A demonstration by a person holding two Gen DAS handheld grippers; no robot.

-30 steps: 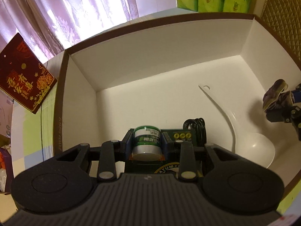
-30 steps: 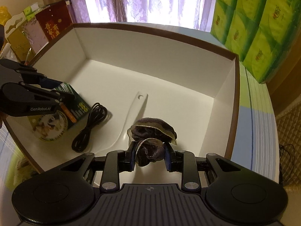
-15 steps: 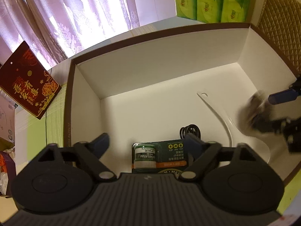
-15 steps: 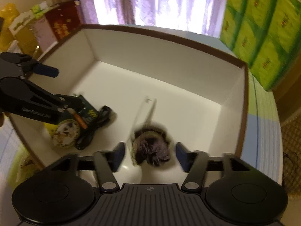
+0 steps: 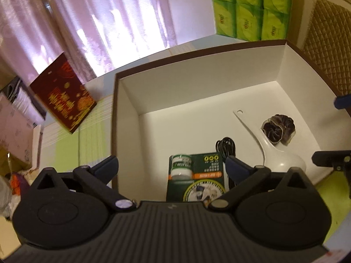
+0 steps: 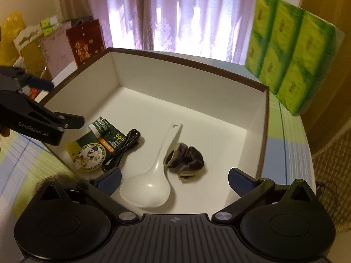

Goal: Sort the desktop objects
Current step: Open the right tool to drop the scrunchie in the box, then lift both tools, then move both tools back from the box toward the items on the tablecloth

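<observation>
A white box with a brown rim sits on the bench, with stacked green tissue packs just behind it. Both the left gripper and the right gripper hang over the box, jaws opening wide with nothing clamped. On the box floor lie a white ladle, a green balm card, a dark scrunchie touching the ladle's handle, and a black cable.

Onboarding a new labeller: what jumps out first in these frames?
The big white box with a brown rim fills both views; on its floor lie a white spoon, a dark scrunchie touching its handle, a black cable and a green balm pack. Both tongs, left and right, are opening, with nothing pressed between their pads. Green tissue packs stand behind the box.
</observation>
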